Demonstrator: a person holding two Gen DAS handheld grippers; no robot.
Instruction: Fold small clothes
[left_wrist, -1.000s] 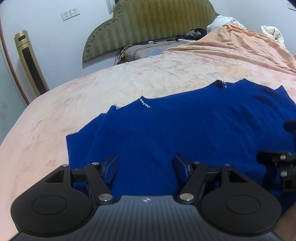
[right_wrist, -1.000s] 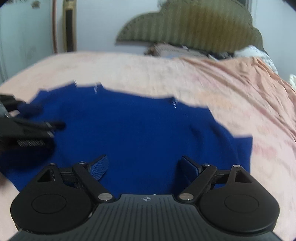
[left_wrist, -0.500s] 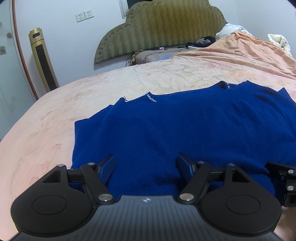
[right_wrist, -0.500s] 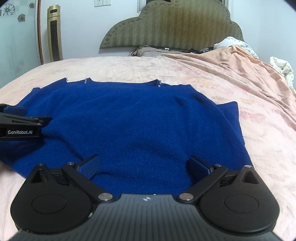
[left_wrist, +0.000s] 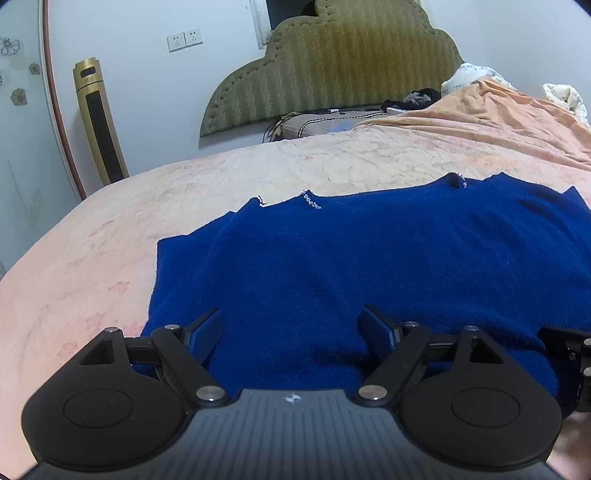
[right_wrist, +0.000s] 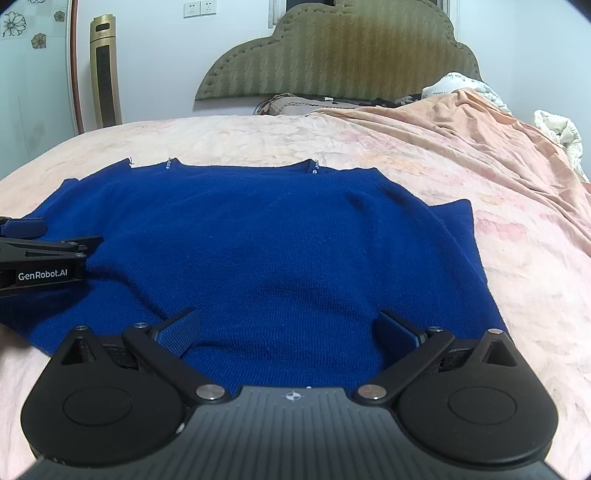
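- We see the blue sweater (right_wrist: 266, 251) spread flat on the bed (right_wrist: 480, 155), neckline toward twelve o'clock (headboard end).
- Our left tool (left_wrist: 291, 326) has just been widening, nothing pinched.
- Our right tool (right_wrist: 288, 328) gapes wide, empty, over the hem.

Matte black throughout: ribbed housing with a small silver emblem, two round side lobes, angled link arms pinned by silver screws on the left gripper (left_wrist: 291, 325) and right gripper (right_wrist: 288, 328). Blue textured finger pads (right_wrist: 177, 330). White "GenRobot.AI" lettering along one flank.
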